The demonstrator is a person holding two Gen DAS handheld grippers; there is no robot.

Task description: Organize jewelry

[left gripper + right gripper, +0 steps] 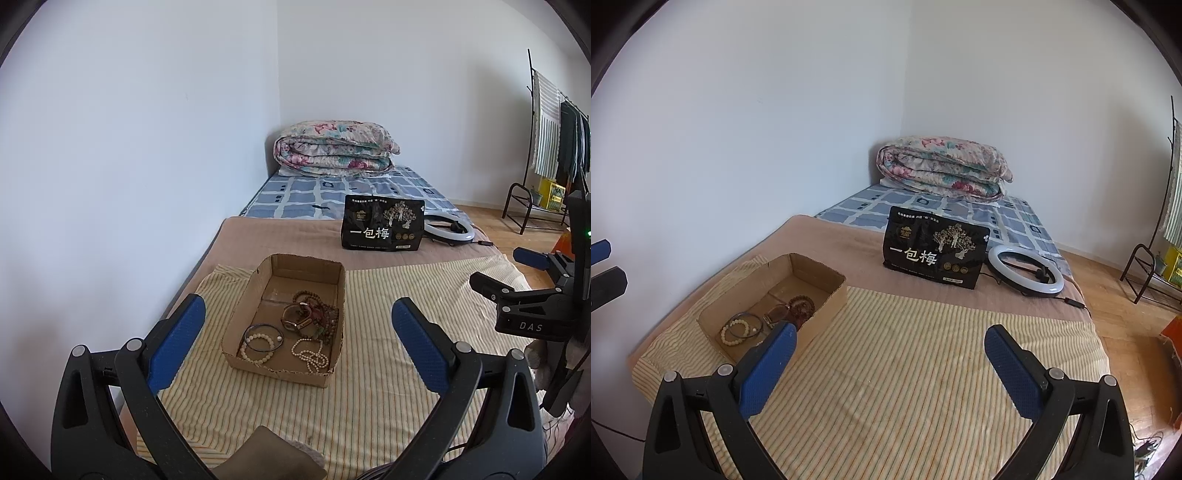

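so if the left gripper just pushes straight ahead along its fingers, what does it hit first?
Most likely the cardboard box holding the bracelets and beads: it sits between the open blue fingers of the left gripper, just ahead on the striped cloth. Depth is unclear; a downward tilt could meet the cloth first.

Left gripper jaws spread, right gripper likewise

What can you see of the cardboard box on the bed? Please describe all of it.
The cardboard box is a shallow, open tray of plain brown corrugated card, with no lid and a torn, ragged near edge. It sits flat on the striped yellow cloth, near the wall side of the bed. Inside lie pale bead bracelets, a dark thin bangle, a pale bead necklace, dark brown bead strands and what looks like a wristwatch. Its far half is bare. No hand-held gripper touches it.
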